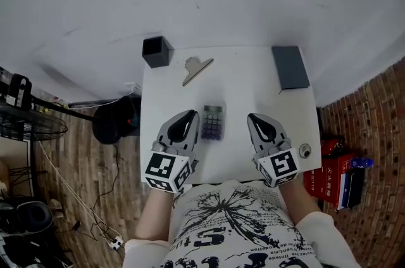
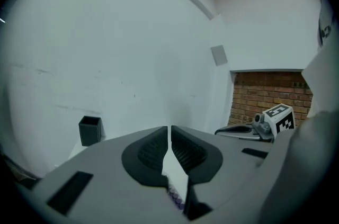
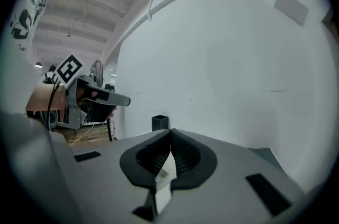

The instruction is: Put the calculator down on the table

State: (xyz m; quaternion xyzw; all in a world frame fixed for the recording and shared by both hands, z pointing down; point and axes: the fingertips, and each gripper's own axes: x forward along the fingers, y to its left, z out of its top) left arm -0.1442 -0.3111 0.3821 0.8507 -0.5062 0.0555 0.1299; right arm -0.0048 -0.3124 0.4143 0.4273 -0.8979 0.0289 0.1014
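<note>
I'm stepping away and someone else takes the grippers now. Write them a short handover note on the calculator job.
Left gripper: shut, empty.
Right gripper: shut, empty.
Calculator: lies flat, keys up, on the white table, between the two grippers and held by neither.
Done: the calculator is down on the table.
Left: nothing on this job, as far as I can tell. Just keep both grippers off it.

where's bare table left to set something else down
Widest bare patch: back middle of the table, between the binder clip and the dark box. A narrower strip along the left edge, below the black cup. Crowded in front: the calculator lies between left gripper and right gripper.
</note>
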